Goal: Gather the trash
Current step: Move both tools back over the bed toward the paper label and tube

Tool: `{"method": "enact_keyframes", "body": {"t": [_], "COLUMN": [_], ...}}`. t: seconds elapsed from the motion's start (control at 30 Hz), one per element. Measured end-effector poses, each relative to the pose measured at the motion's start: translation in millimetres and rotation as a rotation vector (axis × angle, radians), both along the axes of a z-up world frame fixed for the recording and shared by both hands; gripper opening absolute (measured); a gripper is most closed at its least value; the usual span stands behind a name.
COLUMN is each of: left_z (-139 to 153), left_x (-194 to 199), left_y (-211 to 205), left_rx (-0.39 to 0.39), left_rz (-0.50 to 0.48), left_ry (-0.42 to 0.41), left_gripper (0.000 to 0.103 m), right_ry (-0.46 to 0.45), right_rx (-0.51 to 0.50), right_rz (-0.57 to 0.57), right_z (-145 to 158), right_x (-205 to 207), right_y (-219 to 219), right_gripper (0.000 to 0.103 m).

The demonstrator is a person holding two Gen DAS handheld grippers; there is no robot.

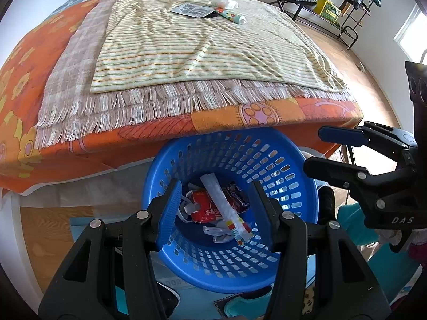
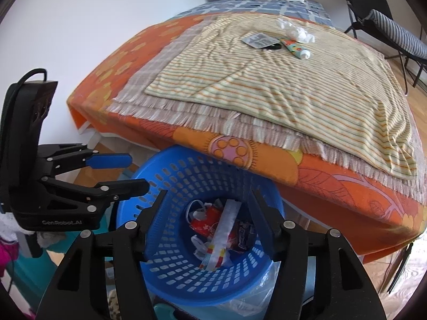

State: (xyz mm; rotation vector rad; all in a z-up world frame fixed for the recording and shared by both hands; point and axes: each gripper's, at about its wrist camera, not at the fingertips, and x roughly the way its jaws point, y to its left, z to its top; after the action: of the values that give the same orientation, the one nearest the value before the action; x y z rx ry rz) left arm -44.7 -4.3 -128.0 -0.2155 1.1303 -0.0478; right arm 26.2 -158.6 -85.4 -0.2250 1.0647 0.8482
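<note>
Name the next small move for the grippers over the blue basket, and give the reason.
Probably lift the right gripper toward the far end of the bed: both it and the left gripper hang open and empty over the blue basket, while crumpled tissue, a flat packet and a small tube lie on the striped towel.
</note>
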Motion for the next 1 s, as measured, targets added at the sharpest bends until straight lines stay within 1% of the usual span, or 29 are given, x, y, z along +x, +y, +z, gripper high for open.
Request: {"method": "enact_keyframes", "body": {"t": [0.1,0.13,0.2,0.3,0.33,0.37,0.43,0.47,0.63,0.8,0.93,1.0], "left_z": [3.3,5.0,8.8,17.2,20.4,23.6,34.0,38.0,57.0,64.6,59.7,56.4], "left_x": [2.7,4.4,9.2,20.1,24.3,28.4,38.9,43.3,79.9,122.8,158.9,175.6], "left_y": [1.0,1.5,3.3,8.3,10.7,13.2,19.3,21.4,29.5,39.5,44.9,46.3], "left_rx": [-0.002,-0.003,-0.005,-0.006,-0.011,-0.017,-0.026,-0.026,-0.002,-0.011,-0.017,-0.012], "left_rz": [0.005,0.007,0.01,0.023,0.03,0.038,0.062,0.068,0.075,0.106,0.132,0.142], "left_ry": [-0.005,-0.007,-0.009,-0.014,-0.017,-0.02,-0.041,-0.048,-0.065,-0.072,-0.062,-0.061], "left_gripper": [0.053,0.053,0.053,0.054,0.055,0.06,0.065,0.065,0.066,0.066,0.066,0.066], "right_ry": [0.014,0.021,0.025,0.012,0.002,-0.006,-0.013,-0.014,-0.054,-0.118,-0.092,-0.074], "right_rx": [-0.006,-0.006,-0.007,-0.023,-0.037,-0.047,-0.06,-0.063,-0.064,-0.044,0.011,0.017], "right_rz": [-0.025,-0.035,-0.052,-0.073,-0.077,-0.08,-0.079,-0.073,-0.065,-0.088,-0.093,-0.101], "right_z": [0.1,0.3,1.3,6.1,9.0,11.6,17.2,19.7,34.2,46.0,43.7,41.2], "right_x": [5.9,8.4,12.2,18.5,21.7,24.5,32.0,35.9,60.6,94.7,129.0,143.7], "right_y": [-2.9,-4.5,-6.3,-6.2,-5.3,-4.1,-1.5,-0.3,2.0,1.0,-0.2,-0.4], "right_gripper": [0.06,0.061,0.067,0.069,0.069,0.069,0.069,0.07,0.07,0.07,0.07,0.07]}}
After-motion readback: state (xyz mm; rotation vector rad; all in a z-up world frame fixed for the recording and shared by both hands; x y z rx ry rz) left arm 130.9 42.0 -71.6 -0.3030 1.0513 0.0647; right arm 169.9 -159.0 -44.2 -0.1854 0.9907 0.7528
